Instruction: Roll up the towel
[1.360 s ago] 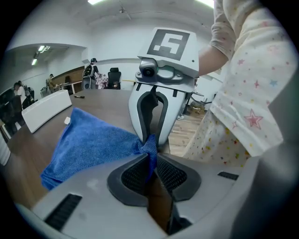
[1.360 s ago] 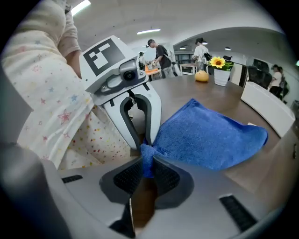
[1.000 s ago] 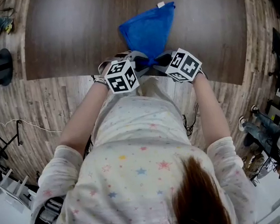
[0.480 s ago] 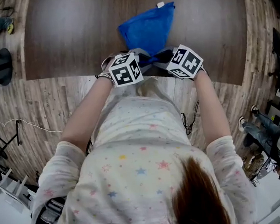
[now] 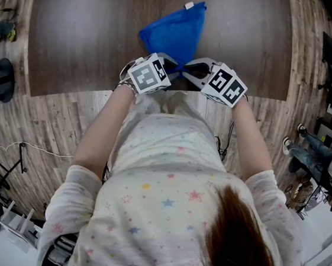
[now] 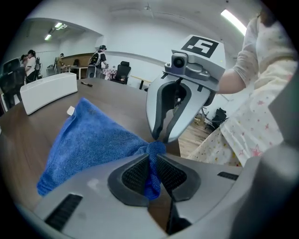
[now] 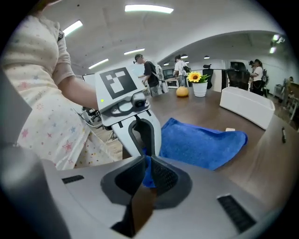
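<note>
Dark brown table (image 5: 83, 37) with a wood-grain top, standing on a pale plank floor (image 5: 63, 120). Blue towel (image 5: 174, 34) lies on it, spread wide toward the far side and narrowing to a bunched point at the near edge. Small white tag (image 5: 189, 5) at its far corner. Long white box (image 6: 49, 92) sits on the table well beyond the towel.

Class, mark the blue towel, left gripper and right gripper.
blue towel (image 5: 175, 33), head view, middle of spread cloth.
left gripper (image 6: 150, 164), left gripper view, between fingertips; jaws have just been closing on the towel.
right gripper (image 7: 145, 168), right gripper view, between fingertips, gripping the towel.
</note>
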